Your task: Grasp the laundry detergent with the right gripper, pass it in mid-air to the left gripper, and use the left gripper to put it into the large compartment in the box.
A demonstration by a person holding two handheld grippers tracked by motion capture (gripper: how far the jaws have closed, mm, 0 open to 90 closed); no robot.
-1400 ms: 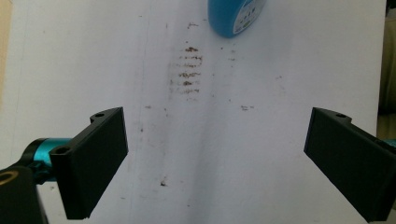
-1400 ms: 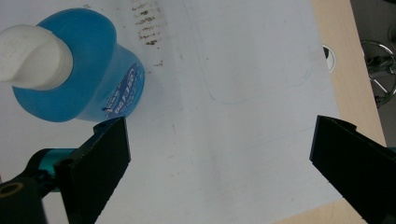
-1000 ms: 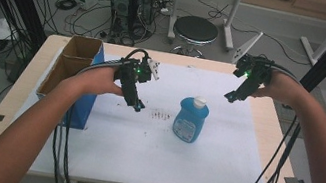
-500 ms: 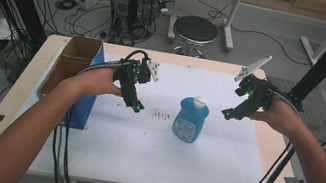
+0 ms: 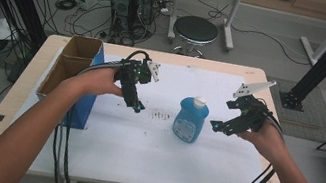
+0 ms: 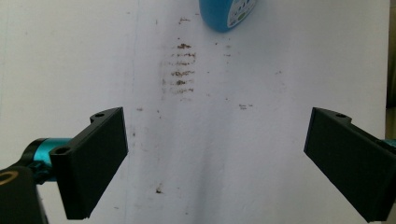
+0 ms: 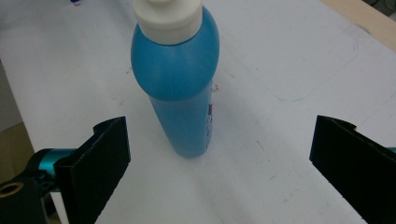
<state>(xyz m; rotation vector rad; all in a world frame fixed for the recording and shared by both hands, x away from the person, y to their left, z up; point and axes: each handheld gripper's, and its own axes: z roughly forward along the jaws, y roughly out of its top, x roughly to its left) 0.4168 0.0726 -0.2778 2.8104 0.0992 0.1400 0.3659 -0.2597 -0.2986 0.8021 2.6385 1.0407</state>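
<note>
An upright blue bottle (image 7: 180, 88) is seen on the bench (image 5: 151, 145) just ahead of the right gripper (image 7: 219, 172), between its wide-open fingers (image 7: 100, 161), untouched; the left gripper (image 6: 215, 163) is likewise held spread.

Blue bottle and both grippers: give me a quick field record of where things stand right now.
bottle: blue bottle upright on the white table cover, white cap on
right gripper: open, beside the bottle, aimed at it, not touching
left gripper: open, above brown marks left of the bottle
box: cardboard box at the table's left edge
</note>
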